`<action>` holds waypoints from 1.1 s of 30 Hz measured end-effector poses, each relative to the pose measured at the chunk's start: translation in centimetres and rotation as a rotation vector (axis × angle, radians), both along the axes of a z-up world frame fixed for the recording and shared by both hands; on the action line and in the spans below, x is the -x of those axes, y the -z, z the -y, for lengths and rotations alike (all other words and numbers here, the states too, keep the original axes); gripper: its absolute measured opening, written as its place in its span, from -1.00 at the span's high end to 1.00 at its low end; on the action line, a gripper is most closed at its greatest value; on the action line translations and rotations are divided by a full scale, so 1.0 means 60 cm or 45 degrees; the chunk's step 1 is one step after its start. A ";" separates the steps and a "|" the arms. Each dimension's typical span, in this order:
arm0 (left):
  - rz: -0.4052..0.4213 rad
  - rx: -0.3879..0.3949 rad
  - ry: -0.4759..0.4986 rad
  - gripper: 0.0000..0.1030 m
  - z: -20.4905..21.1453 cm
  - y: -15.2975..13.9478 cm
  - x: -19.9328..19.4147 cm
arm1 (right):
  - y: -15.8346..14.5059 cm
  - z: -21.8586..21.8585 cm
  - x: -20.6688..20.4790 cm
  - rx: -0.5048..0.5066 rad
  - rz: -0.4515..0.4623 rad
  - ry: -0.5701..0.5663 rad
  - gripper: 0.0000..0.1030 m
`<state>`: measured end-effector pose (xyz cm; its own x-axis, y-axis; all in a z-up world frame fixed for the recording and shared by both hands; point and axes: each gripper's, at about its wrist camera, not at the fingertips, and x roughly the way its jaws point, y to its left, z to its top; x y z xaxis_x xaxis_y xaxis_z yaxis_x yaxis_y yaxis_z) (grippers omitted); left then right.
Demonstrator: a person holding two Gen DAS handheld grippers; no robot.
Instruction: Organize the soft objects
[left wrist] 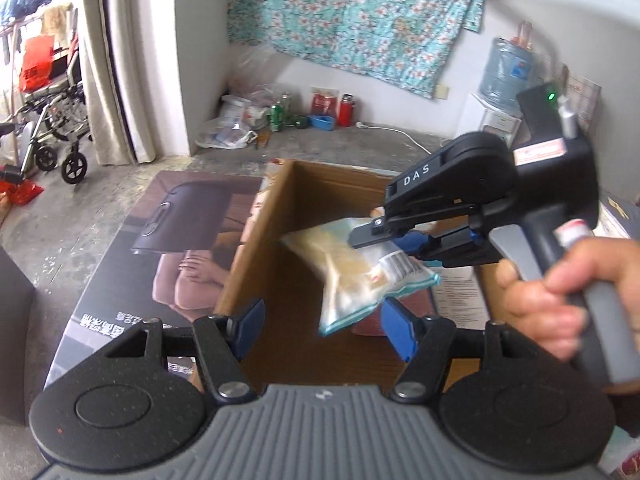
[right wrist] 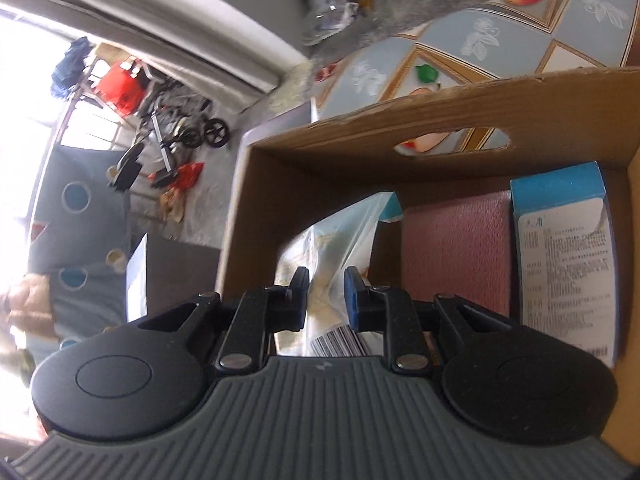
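A clear plastic bag (left wrist: 352,276) with pale contents, a blue edge and a barcode label hangs over an open cardboard box (left wrist: 256,256). My right gripper (left wrist: 384,244) is shut on the bag's upper part, and a person's hand (left wrist: 560,292) holds its handle. In the right wrist view the bag (right wrist: 336,236) runs between the closed pads of my right gripper (right wrist: 326,300), just inside the box (right wrist: 400,128). My left gripper (left wrist: 323,330) stands open in front of the box. The bag's lower corner hangs between its blue pads without touching them.
A maroon item (right wrist: 452,248) and a blue-and-white carton (right wrist: 568,264) lie in the box. The box sits on a printed poster board (left wrist: 160,240) on the concrete floor. A wheelchair (left wrist: 52,120), bottles and bags (left wrist: 280,112) and a water dispenser (left wrist: 504,76) line the walls.
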<state>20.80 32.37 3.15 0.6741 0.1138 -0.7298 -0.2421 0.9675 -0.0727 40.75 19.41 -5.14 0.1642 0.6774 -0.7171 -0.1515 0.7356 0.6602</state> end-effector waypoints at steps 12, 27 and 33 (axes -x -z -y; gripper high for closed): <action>0.007 0.008 -0.042 -0.28 -0.028 0.006 0.028 | 0.049 -0.038 0.014 0.036 0.029 -0.103 0.25; 0.144 0.050 0.087 -0.50 0.062 -0.050 0.094 | -0.124 0.147 0.135 -0.089 0.294 -0.141 -0.19; 0.199 0.066 0.242 -0.59 0.169 -0.076 0.129 | -0.174 0.318 0.240 -0.113 0.408 -0.086 -0.35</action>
<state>13.08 22.21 7.70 0.7849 -0.0605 -0.6166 -0.0383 0.9886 -0.1456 26.33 0.34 5.33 0.3243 0.7517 -0.5742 -0.4085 0.6588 0.6318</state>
